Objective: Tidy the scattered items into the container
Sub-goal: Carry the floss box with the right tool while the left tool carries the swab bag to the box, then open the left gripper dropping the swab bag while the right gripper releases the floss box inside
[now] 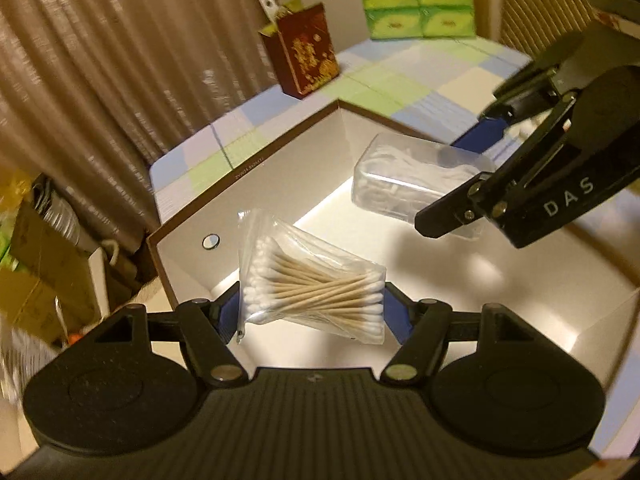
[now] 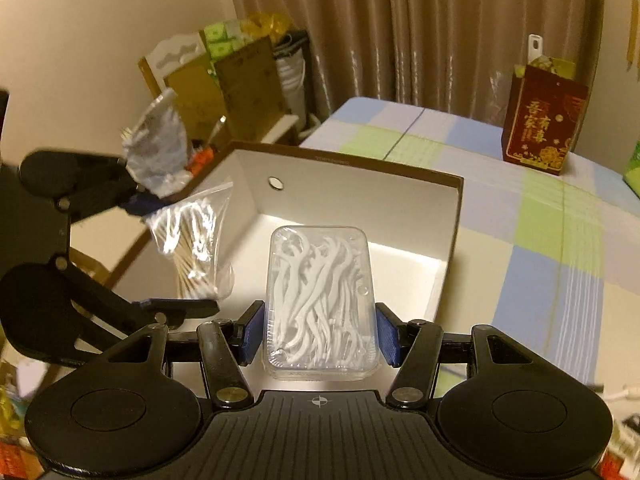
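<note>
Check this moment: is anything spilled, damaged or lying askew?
Nothing stands out. The clear bag of wooden cotton swabs and the clear plastic case of white floss picks look intact, each between gripper jaws over the white-lined cardboard box.

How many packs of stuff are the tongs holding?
2. The bag of cotton swabs is in the left tongs, over the white box. The clear case of floss picks is in the right tongs, also over the box.

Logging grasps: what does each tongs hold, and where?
Left tongs: clear plastic bag of cotton swabs, by its side edges. Right tongs: clear plastic box of white floss picks, by its long sides.
</note>
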